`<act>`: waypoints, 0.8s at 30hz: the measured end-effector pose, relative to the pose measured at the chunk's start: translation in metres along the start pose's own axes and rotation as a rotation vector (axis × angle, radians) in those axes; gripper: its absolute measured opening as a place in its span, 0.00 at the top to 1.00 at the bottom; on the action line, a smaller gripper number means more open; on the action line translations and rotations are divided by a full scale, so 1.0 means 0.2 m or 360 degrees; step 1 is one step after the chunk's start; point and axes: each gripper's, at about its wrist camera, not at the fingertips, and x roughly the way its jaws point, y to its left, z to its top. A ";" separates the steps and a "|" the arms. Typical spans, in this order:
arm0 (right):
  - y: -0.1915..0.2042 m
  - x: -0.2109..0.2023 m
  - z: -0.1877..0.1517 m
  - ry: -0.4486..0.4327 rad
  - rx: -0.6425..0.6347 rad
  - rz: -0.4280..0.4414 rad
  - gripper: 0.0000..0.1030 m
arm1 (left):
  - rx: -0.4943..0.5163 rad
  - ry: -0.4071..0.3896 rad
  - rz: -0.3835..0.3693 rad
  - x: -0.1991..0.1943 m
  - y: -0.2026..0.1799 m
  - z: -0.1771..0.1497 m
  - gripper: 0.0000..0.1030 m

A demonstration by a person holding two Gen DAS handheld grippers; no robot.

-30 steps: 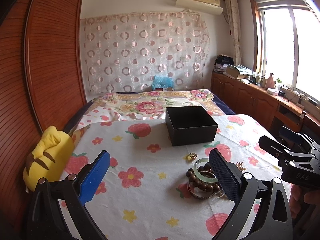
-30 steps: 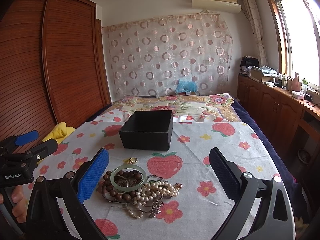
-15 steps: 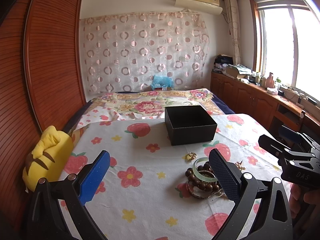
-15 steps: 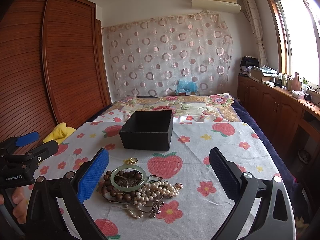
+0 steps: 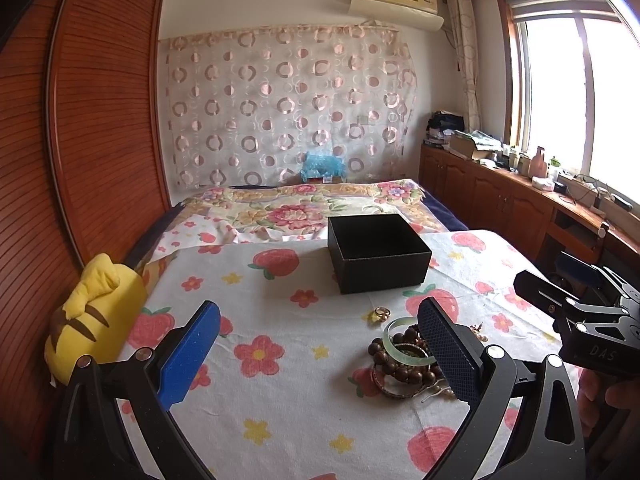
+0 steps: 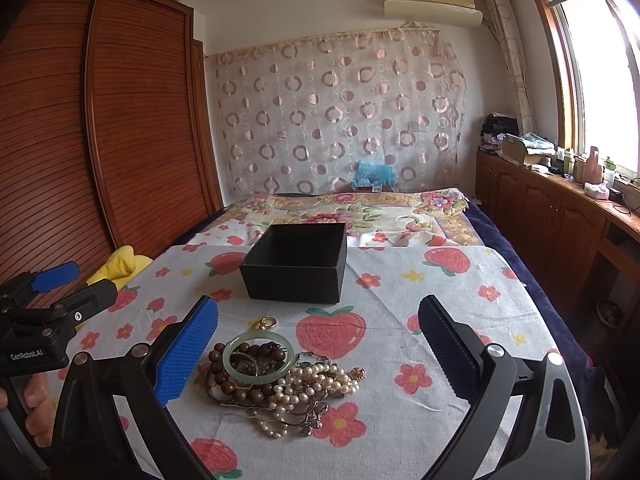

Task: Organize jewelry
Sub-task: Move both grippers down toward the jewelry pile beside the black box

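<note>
A pile of jewelry lies on the strawberry-print cloth: a pale green jade bangle (image 6: 258,356) on a brown bead bracelet (image 6: 224,380), a pearl necklace (image 6: 308,384) and a gold ring (image 6: 266,323). The pile also shows in the left wrist view (image 5: 404,360), partly behind my right finger pad. An open, empty black box (image 6: 296,266) (image 5: 378,254) stands behind the pile. My left gripper (image 5: 316,356) is open, left of the pile. My right gripper (image 6: 318,350) is open, just above and in front of the pile.
A yellow plush cushion (image 5: 92,316) lies at the cloth's left edge by the wooden wardrobe (image 5: 100,120). A floral quilt (image 6: 352,208) covers the bed behind the box. Wooden cabinets (image 6: 560,216) with clutter run along the right under the window.
</note>
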 end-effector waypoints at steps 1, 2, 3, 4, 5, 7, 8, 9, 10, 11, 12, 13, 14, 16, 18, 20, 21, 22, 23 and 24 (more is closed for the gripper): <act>0.00 0.00 0.00 0.0000 0.0000 0.0000 0.02 | 0.0001 0.0001 -0.0002 -0.01 -0.01 -0.01 0.07; 0.00 0.00 0.00 0.0000 0.0000 -0.0001 0.02 | 0.0002 0.0001 -0.0002 -0.01 -0.02 -0.01 0.07; 0.00 0.00 0.00 0.0000 0.0000 0.0000 0.02 | 0.0001 0.0001 -0.0002 -0.01 -0.01 -0.01 0.07; 0.00 0.00 0.00 0.0000 -0.0001 0.0001 0.02 | 0.0001 0.0001 -0.0002 -0.01 -0.02 -0.01 0.07; 0.01 0.00 0.00 0.0000 -0.0002 0.0001 0.02 | 0.0000 0.0000 0.0000 -0.01 -0.01 -0.01 0.07; 0.00 0.00 0.00 0.0001 -0.0001 0.0002 0.02 | -0.0001 0.0001 -0.0002 -0.01 -0.02 -0.01 0.07; 0.00 0.01 0.00 0.0002 -0.0001 0.0004 0.02 | -0.0001 0.0001 -0.0002 -0.01 -0.02 -0.01 0.07; 0.00 0.00 0.00 0.0001 -0.0001 0.0002 0.02 | 0.0000 0.0001 -0.0001 0.00 -0.01 -0.01 0.07; 0.01 0.00 0.00 0.0002 -0.0001 0.0002 0.02 | 0.0000 0.0002 -0.0001 0.00 -0.01 -0.01 0.07; 0.01 0.00 0.00 0.0002 -0.0002 0.0001 0.02 | 0.0005 0.0007 -0.0005 -0.01 -0.04 0.00 0.07; 0.01 0.01 0.00 0.0009 -0.0006 0.0001 0.02 | 0.0006 0.0019 -0.0012 -0.01 -0.05 -0.01 0.07; 0.03 -0.01 0.01 0.0014 -0.0012 0.0005 0.02 | 0.0009 0.0030 -0.0023 0.00 -0.07 -0.01 0.07; 0.03 0.00 0.01 0.0021 -0.0017 0.0007 0.02 | 0.0010 0.0049 -0.0034 0.01 -0.08 -0.01 0.07; 0.02 0.00 -0.01 0.0036 -0.0021 0.0011 0.02 | 0.0010 0.0093 -0.0072 0.04 -0.09 -0.02 0.07; 0.00 0.02 -0.02 0.0072 -0.0018 0.0017 0.02 | 0.0016 0.0135 -0.0107 0.06 -0.12 -0.04 0.07; -0.01 0.04 -0.05 0.0111 -0.0025 0.0006 0.02 | 0.0024 0.0165 -0.0140 0.08 -0.14 -0.05 0.07; -0.02 0.05 -0.06 0.0119 -0.0028 0.0006 0.02 | 0.0029 0.0185 -0.0159 0.09 -0.15 -0.06 0.07; -0.04 0.05 -0.07 0.0127 -0.0029 0.0013 0.02 | 0.0033 0.0201 -0.0174 0.11 -0.15 -0.07 0.07; -0.05 0.05 -0.09 0.0134 -0.0029 0.0016 0.02 | 0.0041 0.0218 -0.0190 0.12 -0.15 -0.07 0.07; -0.06 0.05 -0.10 0.0142 -0.0030 0.0019 0.02 | 0.0045 0.0231 -0.0204 0.14 -0.12 -0.08 0.07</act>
